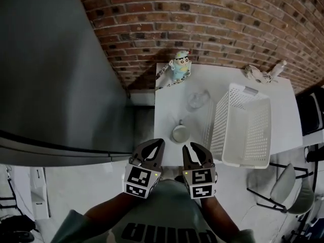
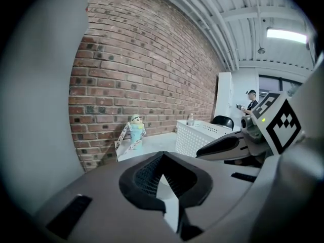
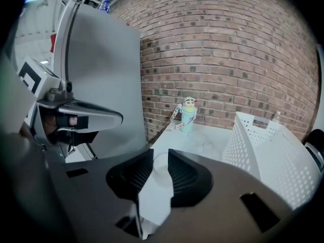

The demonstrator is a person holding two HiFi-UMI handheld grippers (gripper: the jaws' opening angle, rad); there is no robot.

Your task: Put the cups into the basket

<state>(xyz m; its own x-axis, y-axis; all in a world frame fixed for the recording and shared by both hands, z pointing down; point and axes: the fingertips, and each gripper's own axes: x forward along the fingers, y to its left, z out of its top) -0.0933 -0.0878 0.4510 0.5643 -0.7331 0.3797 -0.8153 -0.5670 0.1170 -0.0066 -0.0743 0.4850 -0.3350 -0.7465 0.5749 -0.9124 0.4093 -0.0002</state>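
Your right hand-held gripper (image 1: 194, 153) is cracked open, empty, lined up w/ the mug (image 1: 179, 133) at the counter's (image 1: 169, 103) front edge. The left hand-held gripper (image 1: 154, 151) is closed, idle. Mid-counter sits the glass (image 1: 197, 100). The basket (image 1: 223, 130) fills the right side, so prob. short carries.

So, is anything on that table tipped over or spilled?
Nothing stands out: the mug, the clear glass and the white basket all stand upright on the table, with no spill visible.
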